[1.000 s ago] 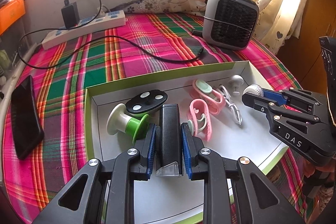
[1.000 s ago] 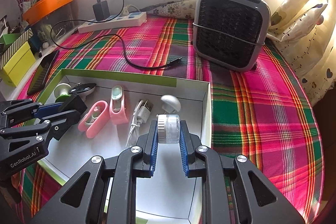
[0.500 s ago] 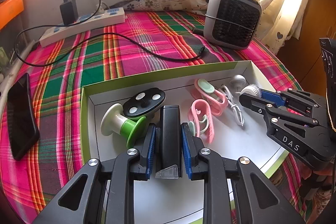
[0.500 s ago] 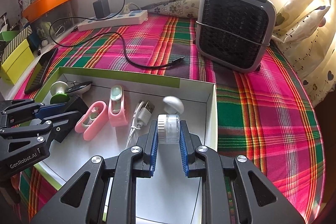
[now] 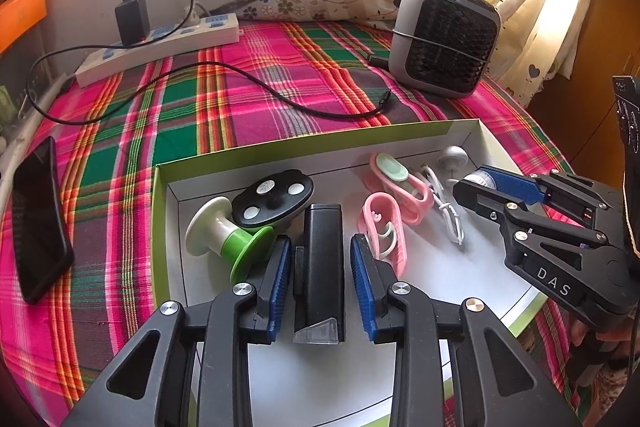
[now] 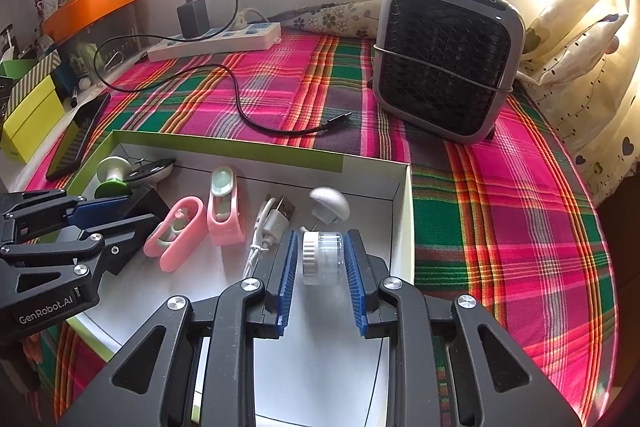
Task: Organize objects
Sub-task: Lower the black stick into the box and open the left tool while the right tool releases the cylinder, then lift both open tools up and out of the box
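A white box with a green rim [image 5: 312, 143] lies on the plaid cloth. My left gripper [image 5: 320, 241] is low in it, its jaws opening. A black block with a clear tip [image 5: 322, 267] lies between the blue pads [image 5: 280, 279] with a gap on each side. My right gripper [image 6: 321, 235] is at the box's right end, its jaws opening around a small clear jar with a white lid [image 6: 322, 257] that rests on the box floor, barely free of the pads. In the box also lie a green-and-white spool [image 5: 224, 231], a black oval disc [image 5: 272, 197], two pink clips [image 5: 384, 227], a white cable [image 5: 444, 203] and a grey knob [image 5: 452, 157].
A grey fan heater [image 6: 448, 55] stands on the cloth behind the box to the right. A white power strip [image 5: 160, 47] with a black charger and a trailing cable [image 5: 280, 95] lies at the back. A black phone [image 5: 38, 215] sits left of the box. Yellow boxes [image 6: 32, 115] stand far left.
Both grippers' jaws have parted. The black block and the small jar, gripped before, now sit loose between the pads. Neither hand has shifted.
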`<state>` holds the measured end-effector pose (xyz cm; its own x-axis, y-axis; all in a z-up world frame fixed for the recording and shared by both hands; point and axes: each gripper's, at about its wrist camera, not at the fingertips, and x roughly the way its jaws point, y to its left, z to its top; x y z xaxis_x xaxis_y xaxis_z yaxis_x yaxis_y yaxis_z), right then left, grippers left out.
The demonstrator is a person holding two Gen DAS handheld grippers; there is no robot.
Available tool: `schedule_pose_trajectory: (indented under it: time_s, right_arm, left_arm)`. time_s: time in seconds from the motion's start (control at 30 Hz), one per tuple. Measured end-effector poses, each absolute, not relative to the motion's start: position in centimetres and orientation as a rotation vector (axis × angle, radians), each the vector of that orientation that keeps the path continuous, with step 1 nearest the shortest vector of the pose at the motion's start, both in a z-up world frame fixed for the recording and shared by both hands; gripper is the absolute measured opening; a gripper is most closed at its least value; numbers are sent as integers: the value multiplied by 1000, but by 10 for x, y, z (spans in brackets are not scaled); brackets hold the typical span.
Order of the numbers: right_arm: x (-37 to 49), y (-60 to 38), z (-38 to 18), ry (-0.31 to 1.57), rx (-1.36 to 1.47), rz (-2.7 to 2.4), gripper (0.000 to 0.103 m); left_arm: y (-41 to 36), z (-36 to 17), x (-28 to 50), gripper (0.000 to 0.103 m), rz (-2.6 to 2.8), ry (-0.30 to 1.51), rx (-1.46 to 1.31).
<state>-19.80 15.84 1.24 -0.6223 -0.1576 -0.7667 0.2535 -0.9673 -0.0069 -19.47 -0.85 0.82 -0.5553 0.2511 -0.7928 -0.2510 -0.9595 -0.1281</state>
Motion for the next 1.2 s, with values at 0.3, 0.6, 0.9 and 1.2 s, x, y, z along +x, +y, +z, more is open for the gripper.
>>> schedule_pose_trajectory:
  time_s: [0.3, 0.6, 0.9, 1.2]
  right_arm:
    - [-195, 160, 17, 157, 1215, -2653, 39]
    - [-186, 160, 23, 143, 1192, -2671, 39]
    - [-173, 161, 30, 133, 1169, -2684, 39]
    - [-153, 166, 39, 109, 1137, -2704, 39]
  left_arm:
    - [-9, 14, -190, 39, 2552, -11, -1274]
    - [-11, 19, -180, 41, 2561, -27, -1265]
    - [-11, 30, -164, 41, 2588, -28, -1224]
    - [-16, 41, -144, 41, 2610, -48, -1191]
